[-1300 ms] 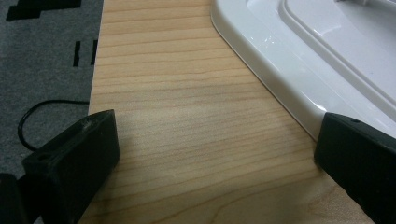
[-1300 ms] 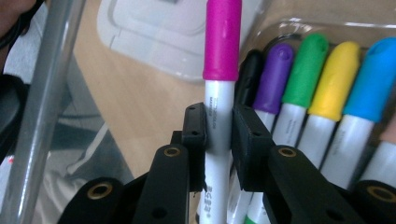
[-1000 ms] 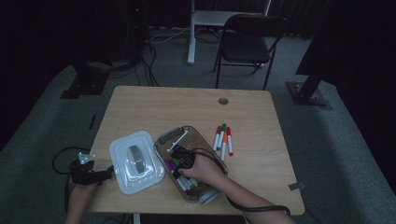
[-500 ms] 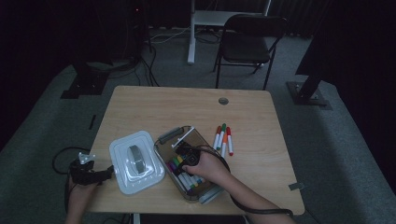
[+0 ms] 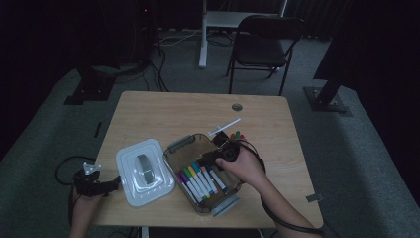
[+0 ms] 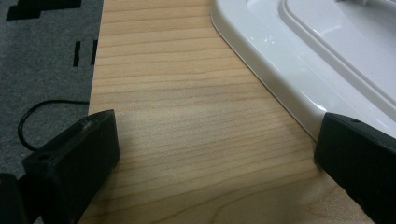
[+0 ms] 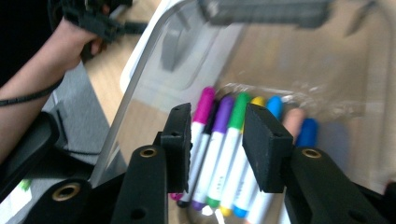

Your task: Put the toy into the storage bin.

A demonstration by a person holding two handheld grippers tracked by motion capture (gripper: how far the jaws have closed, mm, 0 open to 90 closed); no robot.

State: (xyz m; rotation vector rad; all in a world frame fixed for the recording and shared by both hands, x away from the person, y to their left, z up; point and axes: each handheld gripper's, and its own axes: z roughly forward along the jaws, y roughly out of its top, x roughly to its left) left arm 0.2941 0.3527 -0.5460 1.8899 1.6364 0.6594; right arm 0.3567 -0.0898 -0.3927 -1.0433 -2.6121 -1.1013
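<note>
Over the clear box, the right gripper has just been opening its jaws, nothing between them; its own view shows the markers lying side by side inside. From above, the left gripper rests at the table edge, jaws wide apart and empty beside the white lid.

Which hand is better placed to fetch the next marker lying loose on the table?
Right: the right gripper hovers by the loose markers beside the box; the left gripper sits beyond the lid.
</note>
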